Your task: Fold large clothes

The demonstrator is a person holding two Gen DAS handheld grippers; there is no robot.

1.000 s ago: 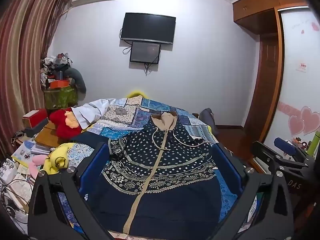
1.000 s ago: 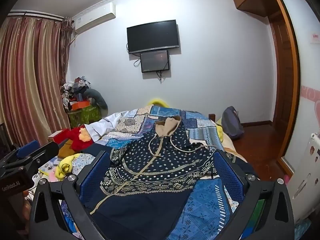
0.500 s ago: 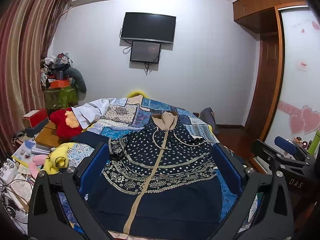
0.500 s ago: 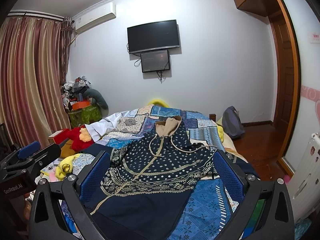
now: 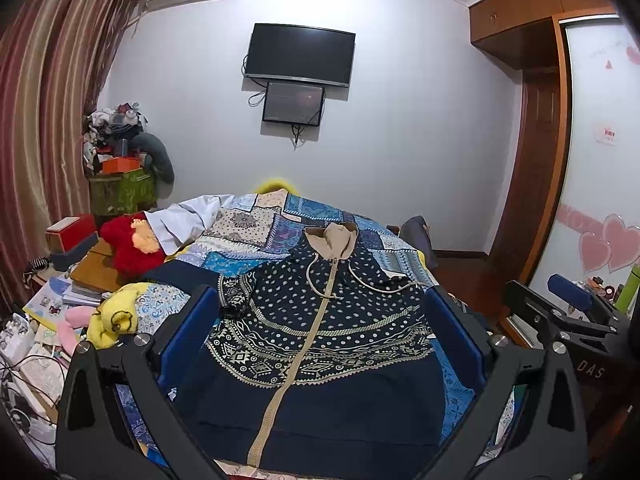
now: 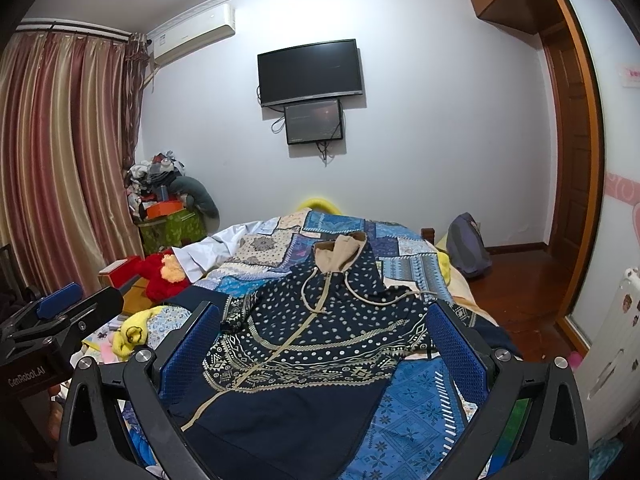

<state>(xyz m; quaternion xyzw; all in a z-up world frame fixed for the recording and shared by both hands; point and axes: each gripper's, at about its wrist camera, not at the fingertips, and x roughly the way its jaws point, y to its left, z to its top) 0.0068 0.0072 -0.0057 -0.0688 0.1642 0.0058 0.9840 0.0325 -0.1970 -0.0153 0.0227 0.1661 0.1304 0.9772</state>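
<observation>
1. Hoodie [image 5: 320, 344], in the left wrist view: it fills the lower centre of the frame, lying front-up on the patchwork quilt [image 5: 256, 228], zip running from the tan hood [image 5: 332, 240] at mid-frame down to the bottom edge. Its outline, drawstrings and sleeve [image 5: 236, 292] sit just as they did a second ago; nothing on the bed has shifted.
2. Same view: the left gripper [image 5: 320, 336] hangs above the hem with its blue pads spread wide, holding nothing. The view has barely drifted. The right gripper [image 5: 560, 320] shows at the lower right edge.
3. Right wrist view: the hoodie [image 6: 308, 344] lies in the lower centre, slanting toward the lower left, one sleeve [image 6: 440, 320] reaching right.
4. Same view: the right gripper [image 6: 320, 340] is likewise spread and empty, its framing almost unchanged. The left gripper [image 6: 60, 320] sits at the left edge.
5. Judgement: folding has not begun; this reads as a pause before the first grasp, probably at a sleeve or side.
</observation>
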